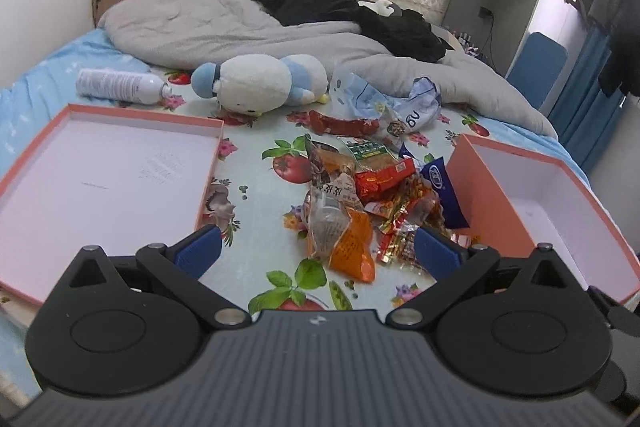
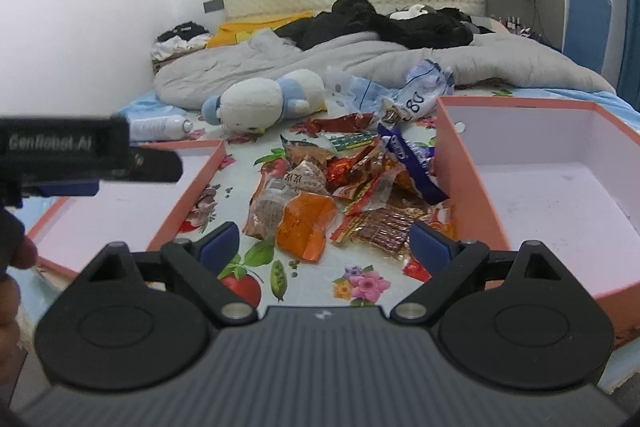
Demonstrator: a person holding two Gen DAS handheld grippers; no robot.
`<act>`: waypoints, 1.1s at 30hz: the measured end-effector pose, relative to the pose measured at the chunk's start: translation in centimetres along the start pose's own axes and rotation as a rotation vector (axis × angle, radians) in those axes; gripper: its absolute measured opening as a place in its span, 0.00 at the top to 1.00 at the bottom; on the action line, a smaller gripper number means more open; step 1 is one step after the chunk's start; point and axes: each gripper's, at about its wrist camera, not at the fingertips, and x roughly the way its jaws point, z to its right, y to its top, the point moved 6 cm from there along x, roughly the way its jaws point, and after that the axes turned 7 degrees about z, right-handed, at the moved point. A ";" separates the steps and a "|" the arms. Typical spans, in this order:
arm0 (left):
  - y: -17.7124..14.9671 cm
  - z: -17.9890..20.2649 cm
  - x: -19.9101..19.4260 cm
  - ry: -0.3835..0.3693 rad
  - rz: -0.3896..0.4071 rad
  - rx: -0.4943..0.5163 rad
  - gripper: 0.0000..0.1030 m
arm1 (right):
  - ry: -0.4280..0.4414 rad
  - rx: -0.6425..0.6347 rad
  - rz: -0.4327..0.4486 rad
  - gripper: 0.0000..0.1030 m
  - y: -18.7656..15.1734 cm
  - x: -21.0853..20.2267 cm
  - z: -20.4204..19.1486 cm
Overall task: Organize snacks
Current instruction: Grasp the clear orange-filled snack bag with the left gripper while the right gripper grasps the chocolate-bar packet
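A heap of snack packets (image 1: 372, 187) lies on the flowered sheet between two pink boxes; it also shows in the right wrist view (image 2: 340, 187). An orange-and-clear packet (image 1: 344, 235) lies nearest, also seen in the right wrist view (image 2: 296, 215). A shallow pink lid (image 1: 100, 183) lies to the left, a deeper pink box (image 1: 560, 211) to the right. My left gripper (image 1: 316, 251) is open and empty, just short of the heap. My right gripper (image 2: 326, 243) is open and empty, close before the heap. The left gripper's body (image 2: 80, 155) shows over the lid (image 2: 120, 203).
A white-and-blue plush toy (image 1: 260, 83) and a white bottle (image 1: 120, 85) lie beyond the heap. Crumpled blue-white plastic bags (image 1: 384, 99) lie behind the snacks. A grey quilt (image 1: 240, 27) and black clothes (image 1: 352, 7) cover the far bed. The deep box (image 2: 560, 187) has tall walls.
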 end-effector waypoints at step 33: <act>-3.9 -0.7 20.0 -0.099 -0.240 -0.097 0.27 | -0.230 -0.008 -0.231 0.29 -4.3 16.1 4.4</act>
